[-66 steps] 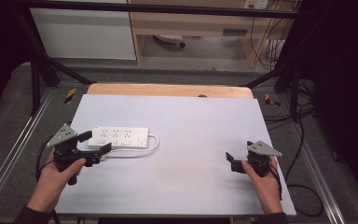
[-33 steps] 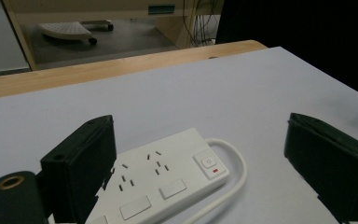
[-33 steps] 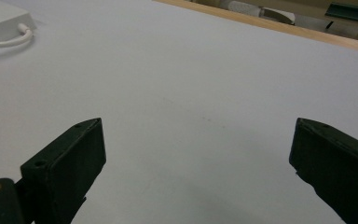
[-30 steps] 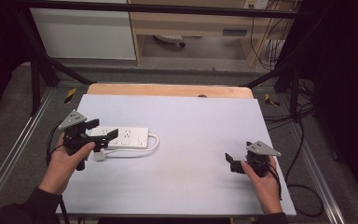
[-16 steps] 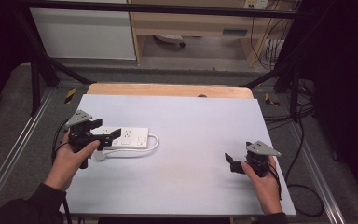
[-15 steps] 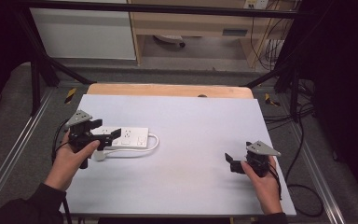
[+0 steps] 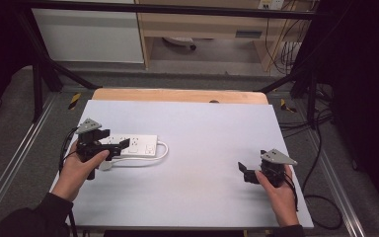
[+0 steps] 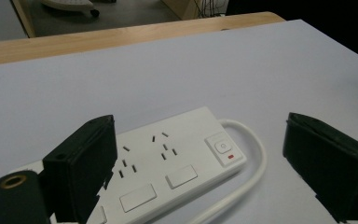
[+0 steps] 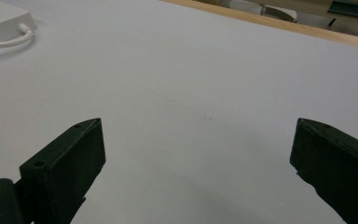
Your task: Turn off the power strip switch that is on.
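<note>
No brand or writing is showing on the white power strip (image 7: 131,145) — just socket holes, a switch with a small red mark (image 8: 231,156) and blank rectangles. It is lying flat at about nine o'clock on the pale table (image 7: 202,128), its cord (image 7: 162,153) looping beside it. The left gripper (image 7: 109,143) is hovering over its near end, jaws spread wide. The right gripper (image 7: 243,171) (at about four o'clock) is gaping wide over bare table — a wooden edge (image 7: 177,95) and grey floor (image 7: 10,123) are lying beyond.

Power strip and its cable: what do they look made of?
The power strip looks like smooth white moulded plastic, with a faint sheen and crisp edges. Its cable seems rubbery white sheathing, bending in a soft loop. The left gripper hovers open over it.
</note>
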Motion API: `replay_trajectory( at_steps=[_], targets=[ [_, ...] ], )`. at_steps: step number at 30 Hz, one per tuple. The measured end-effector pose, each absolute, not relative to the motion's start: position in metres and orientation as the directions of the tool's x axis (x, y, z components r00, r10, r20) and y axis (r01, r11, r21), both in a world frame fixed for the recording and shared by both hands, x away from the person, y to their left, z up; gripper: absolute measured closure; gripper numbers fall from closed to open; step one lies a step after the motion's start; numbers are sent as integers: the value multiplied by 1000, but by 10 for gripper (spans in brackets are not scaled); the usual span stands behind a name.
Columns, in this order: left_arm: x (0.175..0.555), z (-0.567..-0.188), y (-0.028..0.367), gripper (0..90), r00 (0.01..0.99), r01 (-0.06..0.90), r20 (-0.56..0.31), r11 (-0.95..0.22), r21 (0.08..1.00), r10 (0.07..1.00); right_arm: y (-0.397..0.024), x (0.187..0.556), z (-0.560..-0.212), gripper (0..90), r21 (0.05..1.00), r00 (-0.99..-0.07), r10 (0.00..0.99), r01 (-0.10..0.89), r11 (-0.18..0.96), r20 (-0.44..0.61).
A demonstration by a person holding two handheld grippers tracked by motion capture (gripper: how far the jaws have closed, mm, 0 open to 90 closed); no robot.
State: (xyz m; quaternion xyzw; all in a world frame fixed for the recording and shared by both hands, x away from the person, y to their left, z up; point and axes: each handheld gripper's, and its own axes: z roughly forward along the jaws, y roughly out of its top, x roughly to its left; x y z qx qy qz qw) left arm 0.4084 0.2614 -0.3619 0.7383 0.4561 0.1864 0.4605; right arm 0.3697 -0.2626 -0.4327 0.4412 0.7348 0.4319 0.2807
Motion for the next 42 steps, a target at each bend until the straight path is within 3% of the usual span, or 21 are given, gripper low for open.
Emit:
replay_trajectory(
  at_steps=[20,28,42],
  targets=[
    [418,-380,253,166,488,554,-152,-170,815,860,-263,370,-433,38,881,-453,891,408,237,-30],
    [420,-384,252,335,489,560,-150,-178,809,859,-263,370,-433,38,881,-452,891,410,236,-29],
    [417,-387,251,549,495,564,-144,-192,803,857,-264,370,-433,38,882,-451,892,410,234,-27]
  ],
)
